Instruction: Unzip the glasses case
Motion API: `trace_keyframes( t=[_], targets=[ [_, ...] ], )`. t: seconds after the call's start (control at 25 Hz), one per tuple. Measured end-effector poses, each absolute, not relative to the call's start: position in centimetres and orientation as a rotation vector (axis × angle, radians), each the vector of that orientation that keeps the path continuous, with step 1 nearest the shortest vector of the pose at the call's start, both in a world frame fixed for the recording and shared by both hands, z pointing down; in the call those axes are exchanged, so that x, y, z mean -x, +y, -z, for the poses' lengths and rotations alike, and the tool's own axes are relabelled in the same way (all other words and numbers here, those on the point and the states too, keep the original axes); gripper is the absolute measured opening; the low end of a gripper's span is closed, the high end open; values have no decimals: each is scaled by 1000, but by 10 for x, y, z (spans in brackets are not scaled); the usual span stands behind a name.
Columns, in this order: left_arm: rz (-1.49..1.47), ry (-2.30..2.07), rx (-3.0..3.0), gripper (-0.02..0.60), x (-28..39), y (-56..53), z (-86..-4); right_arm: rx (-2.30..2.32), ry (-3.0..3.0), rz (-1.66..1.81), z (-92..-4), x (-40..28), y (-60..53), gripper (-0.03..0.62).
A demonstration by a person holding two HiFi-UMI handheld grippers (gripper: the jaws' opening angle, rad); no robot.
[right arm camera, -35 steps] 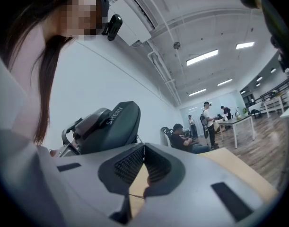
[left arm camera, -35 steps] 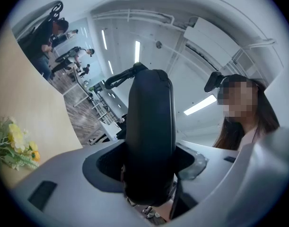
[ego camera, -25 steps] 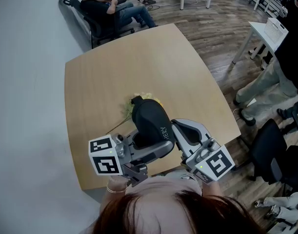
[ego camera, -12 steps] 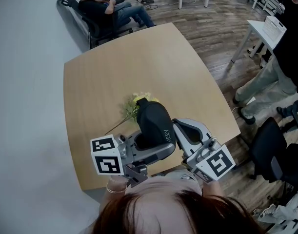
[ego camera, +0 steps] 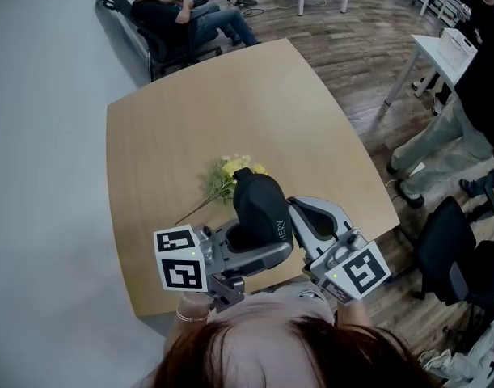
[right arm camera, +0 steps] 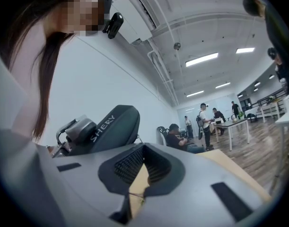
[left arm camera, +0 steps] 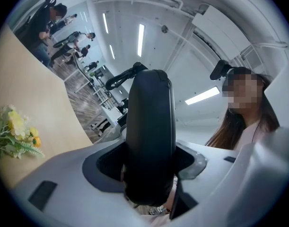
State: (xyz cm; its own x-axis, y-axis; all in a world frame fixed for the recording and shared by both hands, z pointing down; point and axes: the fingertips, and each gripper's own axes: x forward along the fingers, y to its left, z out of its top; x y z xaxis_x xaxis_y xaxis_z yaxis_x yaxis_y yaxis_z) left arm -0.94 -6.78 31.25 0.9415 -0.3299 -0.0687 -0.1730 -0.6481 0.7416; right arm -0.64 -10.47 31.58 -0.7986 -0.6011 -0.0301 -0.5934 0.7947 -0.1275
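The glasses case [ego camera: 261, 208] is black, rounded and shell-like, with white lettering on its side. It is held up off the table [ego camera: 190, 120], near the edge closest to the person, with its far end reaching toward a bunch of yellow flowers [ego camera: 225, 174]. It looks light and fairly stiff, with a smooth curved skin that could slip or twist under a sideways pull. It is probably best gripped across its broad faces, well clear of the seam, so the zip stays free. The zip pull does not show clearly in any view.

The left gripper [ego camera: 248, 247] clamps the near end of the case between its fingers. The right gripper [ego camera: 297, 208] sits just beside the case, its fingers drawn together on nothing.
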Motion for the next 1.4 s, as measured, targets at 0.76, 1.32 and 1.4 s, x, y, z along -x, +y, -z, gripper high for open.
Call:
trace_keyframes(
  t=[0.76,1.32,1.4],
  targets=[
    [178,-328,-2270,279,10,-64,-323,993,2922,154,-316,10,-111,14],
    [76,-314,-2274,278,5,-55,-336,1044,2943,110,-319,5,-110,14],
    [67,-310,-2274,278,4,-53,-336,1038,2950,92,-319,4,-108,14]
  ],
)
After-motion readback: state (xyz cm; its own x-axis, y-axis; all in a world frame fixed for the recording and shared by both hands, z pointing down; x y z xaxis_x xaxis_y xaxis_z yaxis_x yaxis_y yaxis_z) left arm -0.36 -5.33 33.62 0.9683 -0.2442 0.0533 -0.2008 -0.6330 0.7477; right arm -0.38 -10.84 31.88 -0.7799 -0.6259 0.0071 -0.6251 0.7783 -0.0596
